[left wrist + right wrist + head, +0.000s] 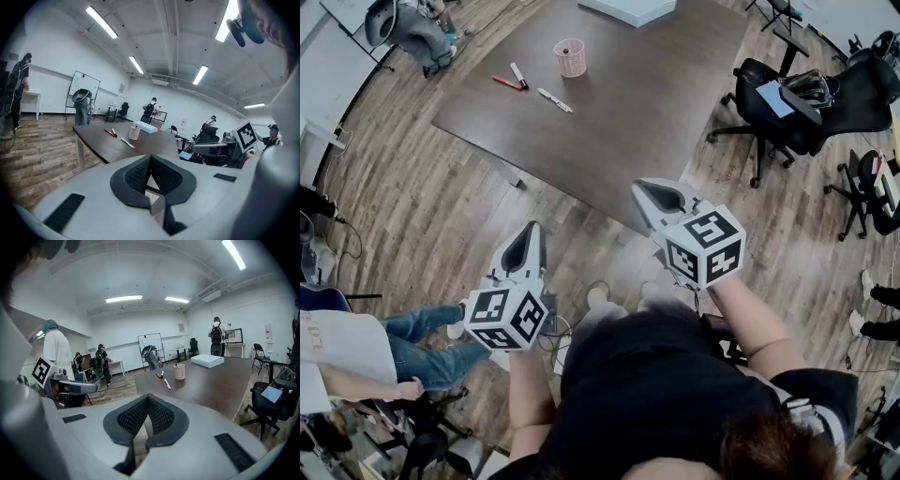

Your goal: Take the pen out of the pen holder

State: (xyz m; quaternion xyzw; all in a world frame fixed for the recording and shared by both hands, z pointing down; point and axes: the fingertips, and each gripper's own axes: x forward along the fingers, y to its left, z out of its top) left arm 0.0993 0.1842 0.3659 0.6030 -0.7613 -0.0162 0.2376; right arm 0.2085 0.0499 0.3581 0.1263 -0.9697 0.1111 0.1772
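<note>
A pink mesh pen holder (pixel 570 58) stands near the far side of the dark brown table (pixel 656 103). Three pens lie on the tabletop beside it: a red pen (pixel 507 82), a black-and-white marker (pixel 518 75) and a white pen (pixel 554 100). I cannot tell whether anything is inside the holder. My left gripper (pixel 532 232) and right gripper (pixel 649 189) hover over the wooden floor, short of the table's near edge, both shut with nothing between the jaws. The holder (pixel 134 132) shows far ahead in the left gripper view, and the holder (pixel 179 371) likewise in the right gripper view.
A flat white box (pixel 628 9) lies at the table's far end. Black office chairs (pixel 787 103) stand to the right, and a grey chair (pixel 412 33) at the far left. A person in jeans (pixel 422 342) stands at the lower left. Other people stand in the background.
</note>
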